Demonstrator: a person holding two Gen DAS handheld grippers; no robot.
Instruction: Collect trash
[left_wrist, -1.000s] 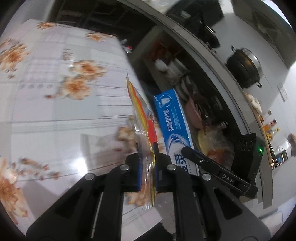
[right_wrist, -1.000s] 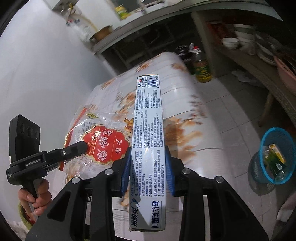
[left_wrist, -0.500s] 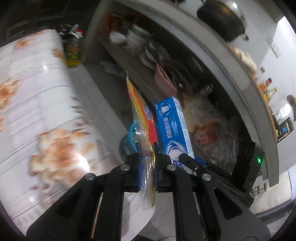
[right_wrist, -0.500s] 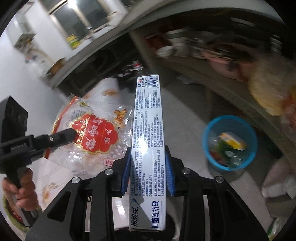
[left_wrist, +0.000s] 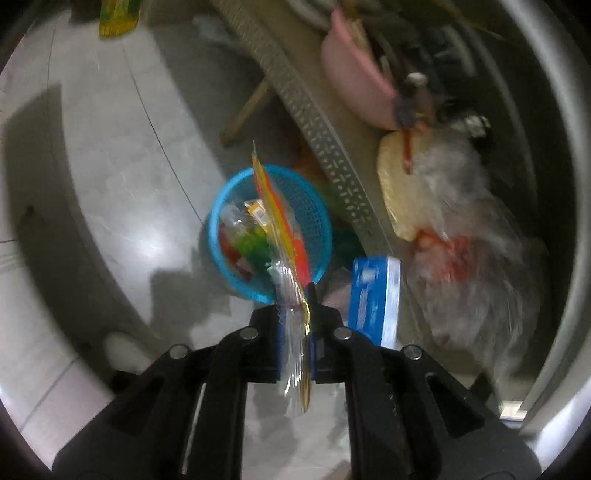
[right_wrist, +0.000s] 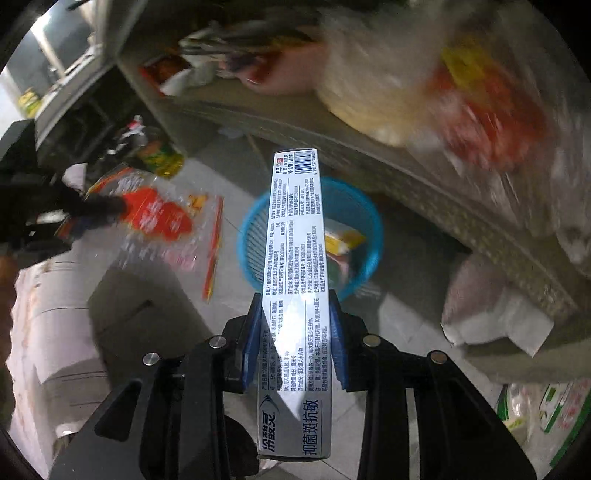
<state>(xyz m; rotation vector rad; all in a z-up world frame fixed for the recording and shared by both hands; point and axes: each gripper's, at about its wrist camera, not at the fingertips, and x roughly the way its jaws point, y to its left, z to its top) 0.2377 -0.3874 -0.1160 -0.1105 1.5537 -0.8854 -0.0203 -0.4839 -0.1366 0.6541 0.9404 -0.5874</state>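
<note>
Left wrist view puts the blue basket almost straight ahead of your left gripper, down on the tiled floor beside the wicker shelf. That gripper is pressed together on the lower edge of the clear snack wrapper, which stands edge-on so that its upper half lies across the basket's mouth in the picture. Your right gripper pinches the long toothpaste box across its width, near the lower half, and the box's far end with the barcode reaches past the basket's far rim in the right wrist view.

The basket already has scraps in it, so I would bring each piece directly over the opening before letting go. The wrapper is light and likely to drift, so lower it close to the rim and open the tongs only once it hangs inside the ring. The box is long and stiff: tip its far end down into the basket, or it may bridge the rim and topple onto the floor beside the basket. Release one hand at a time to keep them from crowding the mouth.
</note>
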